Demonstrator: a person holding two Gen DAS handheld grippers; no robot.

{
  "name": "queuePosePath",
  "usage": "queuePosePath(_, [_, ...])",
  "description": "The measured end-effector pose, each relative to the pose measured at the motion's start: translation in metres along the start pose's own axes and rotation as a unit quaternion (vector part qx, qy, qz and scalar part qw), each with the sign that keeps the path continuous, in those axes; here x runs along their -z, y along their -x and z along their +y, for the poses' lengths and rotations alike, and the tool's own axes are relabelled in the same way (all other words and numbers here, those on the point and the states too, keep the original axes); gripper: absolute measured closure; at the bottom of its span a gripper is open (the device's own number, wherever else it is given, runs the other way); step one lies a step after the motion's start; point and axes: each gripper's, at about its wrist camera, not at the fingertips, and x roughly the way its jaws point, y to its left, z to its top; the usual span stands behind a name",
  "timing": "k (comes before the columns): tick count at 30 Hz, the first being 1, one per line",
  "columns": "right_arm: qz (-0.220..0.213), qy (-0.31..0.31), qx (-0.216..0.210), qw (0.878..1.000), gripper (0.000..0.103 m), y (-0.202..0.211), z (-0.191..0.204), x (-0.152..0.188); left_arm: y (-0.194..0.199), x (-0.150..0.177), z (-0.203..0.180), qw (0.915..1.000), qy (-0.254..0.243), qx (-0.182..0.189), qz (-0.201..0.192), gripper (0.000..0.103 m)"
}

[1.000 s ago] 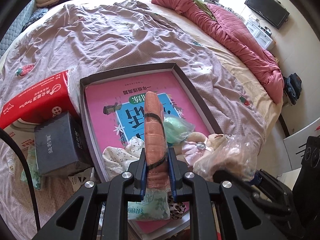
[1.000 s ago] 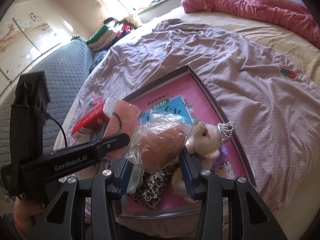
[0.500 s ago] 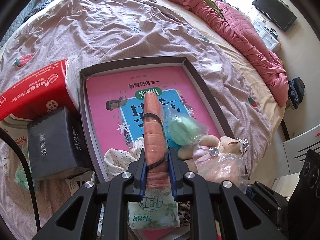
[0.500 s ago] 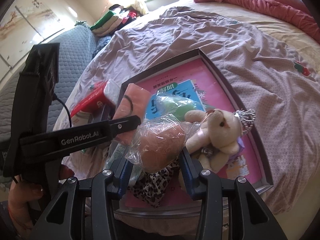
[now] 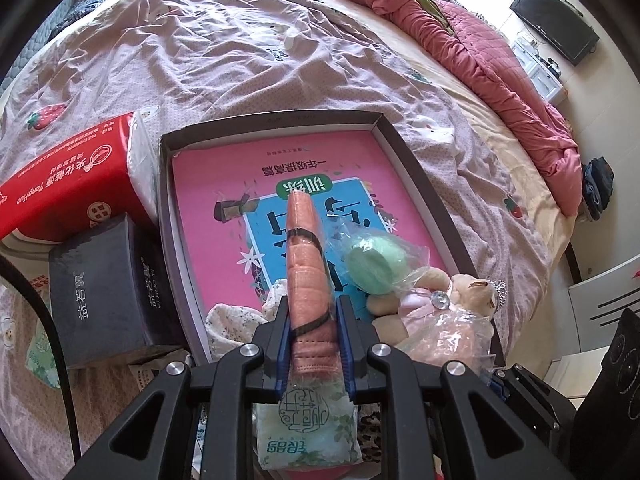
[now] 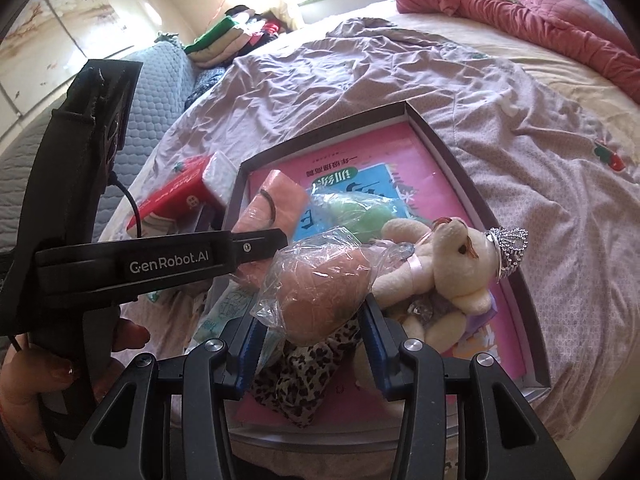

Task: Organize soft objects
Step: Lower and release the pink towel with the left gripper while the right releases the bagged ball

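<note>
**Both claws loaded above the tray**

Held upright in the left gripper [image 5: 311, 320]: a folded salmon cloth [image 5: 306, 256], jaws narrow and clamped on it, over the dark tray [image 5: 424, 184]. Pinched in the right gripper [image 6: 314, 332]: a bagged brownish bundle [image 6: 320, 284], possibly cloth. Just beside it, a teddy bear [image 6: 448, 272] lying in the tray.

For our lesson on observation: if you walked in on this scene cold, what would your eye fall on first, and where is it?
First, the bright pink book lining the dark tray on the bed. Next, the left tongs clamped on a folded salmon cloth standing up over the tray. Then the right tongs gripping a plastic-wrapped brownish bundle, beside a cream teddy bear wearing a silver crown.
</note>
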Motion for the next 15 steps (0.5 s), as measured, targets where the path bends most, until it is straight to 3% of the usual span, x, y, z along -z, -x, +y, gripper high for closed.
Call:
queuePosePath(7, [-0.006,0.005,0.008,1.000,0.055,-0.002,-0.001,-0.001,0.000,0.000,0.004,1.0000,0.005,-0.003,0.001,0.076])
queuePosePath(12, [-0.009,0.007,0.009,1.000,0.054,-0.002,0.000,-0.002,0.004,0.002,0.008,0.9999,0.010,-0.002,0.002,0.063])
queuePosePath(15, [-0.010,0.007,0.006,1.000,0.046,-0.002,0.002,-0.003,0.010,0.003,0.010,0.9999,0.015,0.001,-0.004,0.055])
